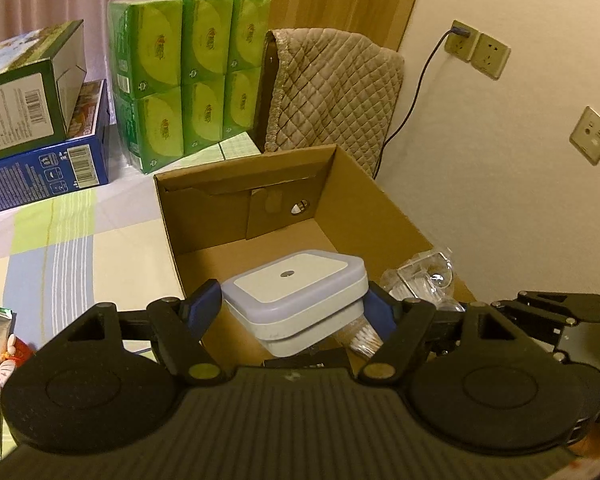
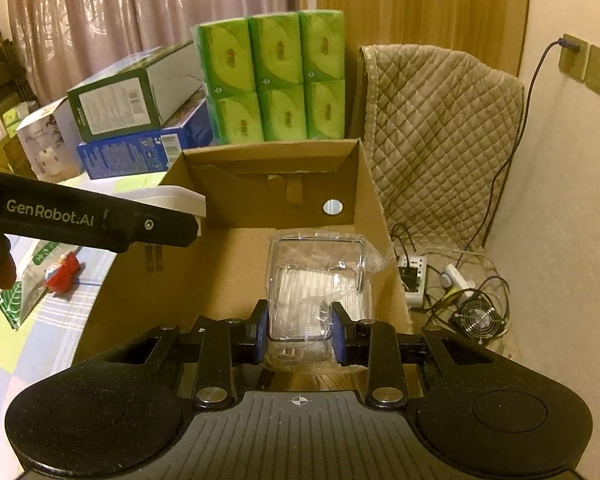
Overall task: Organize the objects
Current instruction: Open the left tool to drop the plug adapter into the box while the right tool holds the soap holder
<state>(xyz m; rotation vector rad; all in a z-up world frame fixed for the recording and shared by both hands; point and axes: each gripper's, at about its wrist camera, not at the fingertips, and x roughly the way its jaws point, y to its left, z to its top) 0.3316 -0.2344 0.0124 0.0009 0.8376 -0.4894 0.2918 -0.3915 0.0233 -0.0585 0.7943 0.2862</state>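
The cardboard box sat open on the checked tablecloth, its floor nearly bare. Behind it stood the green tissue packs and the stacked cartons.

I had my left gripper clamped on the white square container, hanging over the box's near end. My right gripper was closed on the clear plastic box, wrapped in loose film, also above the box interior.

My worry was the film: slick wrap could let the clear box slide out between the pads. With both tools crowding one opening, I judged they might knock together, or the white container might land on the clear one.
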